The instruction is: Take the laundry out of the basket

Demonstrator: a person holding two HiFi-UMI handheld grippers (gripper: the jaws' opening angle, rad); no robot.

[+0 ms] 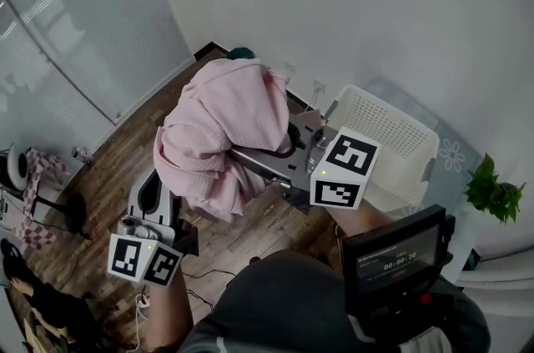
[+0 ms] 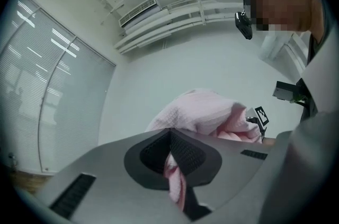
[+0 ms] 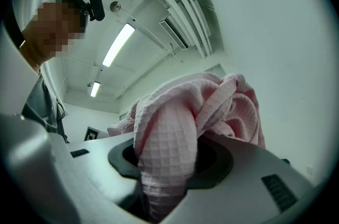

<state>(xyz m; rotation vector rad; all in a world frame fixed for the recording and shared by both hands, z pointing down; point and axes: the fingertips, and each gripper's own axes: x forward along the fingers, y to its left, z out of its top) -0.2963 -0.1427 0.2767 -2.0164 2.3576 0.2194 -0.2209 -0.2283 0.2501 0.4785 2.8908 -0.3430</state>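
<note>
Pink waffle-weave cloth (image 1: 221, 126) hangs bunched, clear of the white laundry basket (image 1: 400, 134) and to its left. Right gripper (image 3: 169, 164), nearer the basket, clamps a thick fold. Left gripper (image 2: 175, 167) pinches a thin edge.

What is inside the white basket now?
Nothing shows in the visible part of the basket; its near side is hidden behind the right gripper holding the pink cloth.
</note>
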